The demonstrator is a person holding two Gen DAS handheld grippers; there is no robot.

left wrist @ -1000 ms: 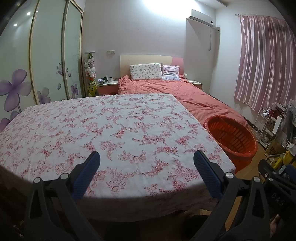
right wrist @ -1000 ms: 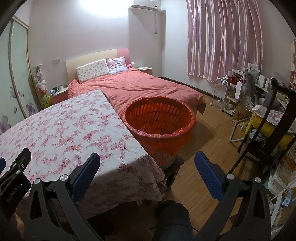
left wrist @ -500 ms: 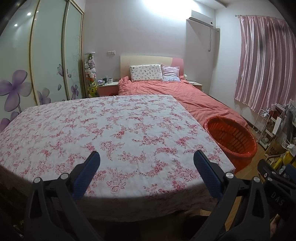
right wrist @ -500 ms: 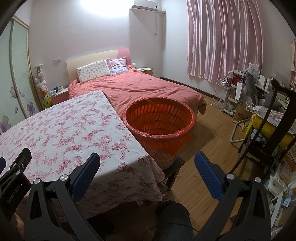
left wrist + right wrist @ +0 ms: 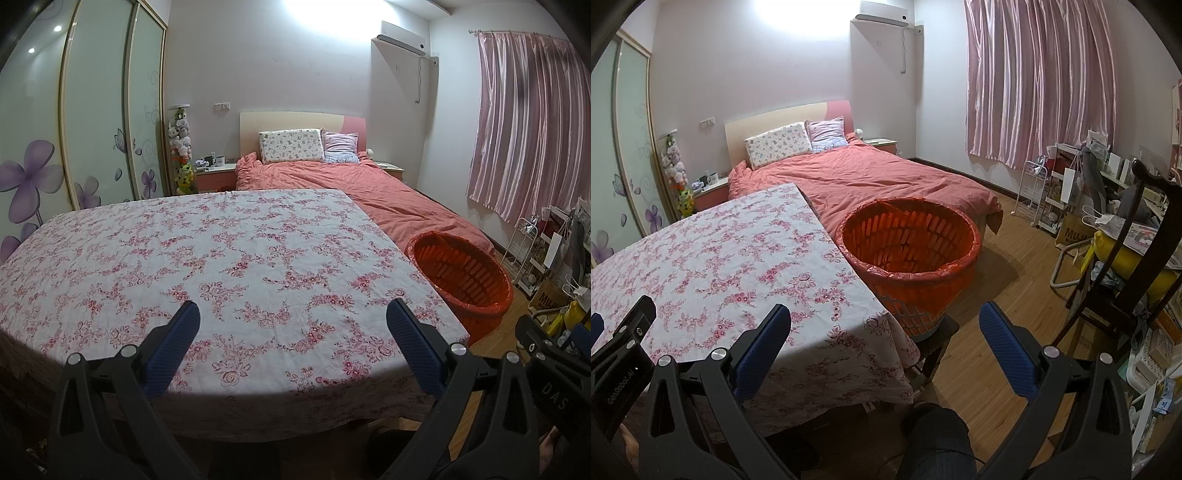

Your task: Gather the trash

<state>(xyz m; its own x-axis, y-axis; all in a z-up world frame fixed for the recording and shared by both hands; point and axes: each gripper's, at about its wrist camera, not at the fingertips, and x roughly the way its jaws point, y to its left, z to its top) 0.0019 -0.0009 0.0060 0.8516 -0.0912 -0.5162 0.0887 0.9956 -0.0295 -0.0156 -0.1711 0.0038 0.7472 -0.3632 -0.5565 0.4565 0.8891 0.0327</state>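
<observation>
**A:** Honestly, almost nothing has changed over the last second. From my seat the left gripper still hovers over the near edge of the flowered tablecloth, jaws wide apart and holding nothing. The right gripper is the same: spread open, empty, hanging off the table's near right corner above the wooden floor.

**B:** And the trash?

**A:** I can't find any. The cloth shows only its pink print from near edge to far edge, in both views. The orange basket with its red liner sits just beside the table's right side, between the table and the bed; what I can see of its inside looks empty, though the near wall hides part of the bottom.

**B:** So what does the stillness mean?

**A:** My guess is either we haven't begun or the table is already cleared. Any scraps would be elsewhere, perhaps in the clutter at far right, too jumbled to sort out.
</observation>
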